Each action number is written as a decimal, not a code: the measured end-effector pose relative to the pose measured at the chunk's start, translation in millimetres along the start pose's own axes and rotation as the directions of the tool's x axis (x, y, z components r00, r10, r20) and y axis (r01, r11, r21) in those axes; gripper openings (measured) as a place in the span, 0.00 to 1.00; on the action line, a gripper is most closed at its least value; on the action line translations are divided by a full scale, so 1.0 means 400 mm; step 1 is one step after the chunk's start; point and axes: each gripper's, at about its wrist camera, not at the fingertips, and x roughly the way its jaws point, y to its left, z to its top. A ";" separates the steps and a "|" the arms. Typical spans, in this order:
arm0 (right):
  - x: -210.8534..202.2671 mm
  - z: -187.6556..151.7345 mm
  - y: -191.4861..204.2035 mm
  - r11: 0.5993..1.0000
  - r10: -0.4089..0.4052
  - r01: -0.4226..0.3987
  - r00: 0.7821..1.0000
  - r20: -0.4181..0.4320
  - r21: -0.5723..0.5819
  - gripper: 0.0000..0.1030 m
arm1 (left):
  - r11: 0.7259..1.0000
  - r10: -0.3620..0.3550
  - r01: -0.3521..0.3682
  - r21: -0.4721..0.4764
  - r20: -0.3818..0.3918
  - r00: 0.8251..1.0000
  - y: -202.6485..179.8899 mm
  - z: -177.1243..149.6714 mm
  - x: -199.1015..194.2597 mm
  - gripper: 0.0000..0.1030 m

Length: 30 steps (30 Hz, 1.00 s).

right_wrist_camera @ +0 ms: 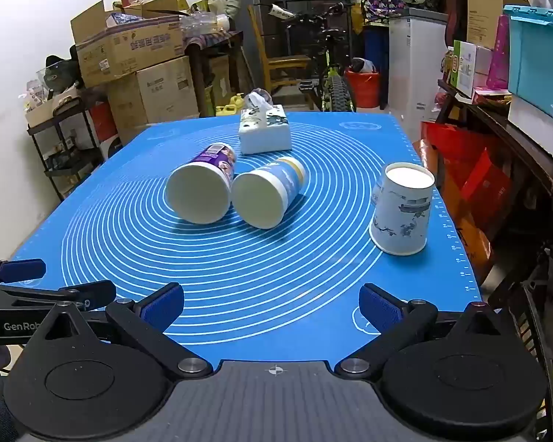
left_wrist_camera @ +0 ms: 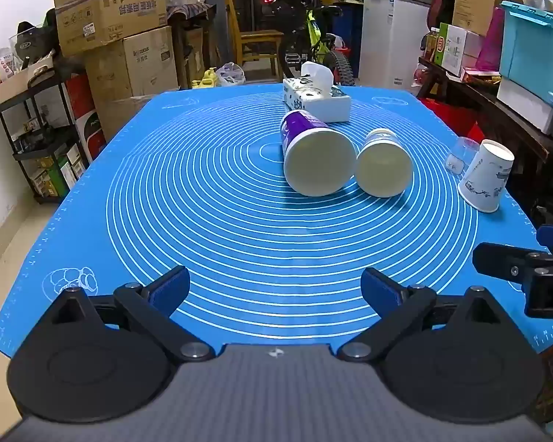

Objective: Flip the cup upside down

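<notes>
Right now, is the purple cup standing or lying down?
Lying down. The purple cup rests on its side on the blue mat, its round end facing the camera, touching the blue-and-yellow cup.

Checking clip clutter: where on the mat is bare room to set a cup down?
Free: the near mat between both open grippers and the lying purple cup and blue-yellow cup; also the left side. Crowded: those cups up to the tissue box; an inverted cup occupies the right edge.

Each gripper (left_wrist_camera: 275, 289) (right_wrist_camera: 272, 307) is black plastic with blue pads (silver screws), grey ribbed body.
</notes>
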 end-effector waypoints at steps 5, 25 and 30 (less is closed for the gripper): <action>-0.001 0.001 0.002 1.000 -0.007 0.007 1.000 0.003 -0.009 0.97 | 1.000 -0.006 0.006 0.006 0.002 1.000 -0.001 0.001 -0.002 0.95; 0.001 -0.002 -0.002 1.000 -0.008 0.008 1.000 -0.003 -0.008 0.97 | 1.000 0.001 -0.001 0.004 0.002 1.000 -0.009 0.008 -0.003 0.95; 0.000 -0.001 -0.001 1.000 -0.007 0.007 1.000 -0.004 -0.008 0.97 | 1.000 0.002 -0.002 0.005 -0.004 1.000 -0.006 -0.004 0.004 0.95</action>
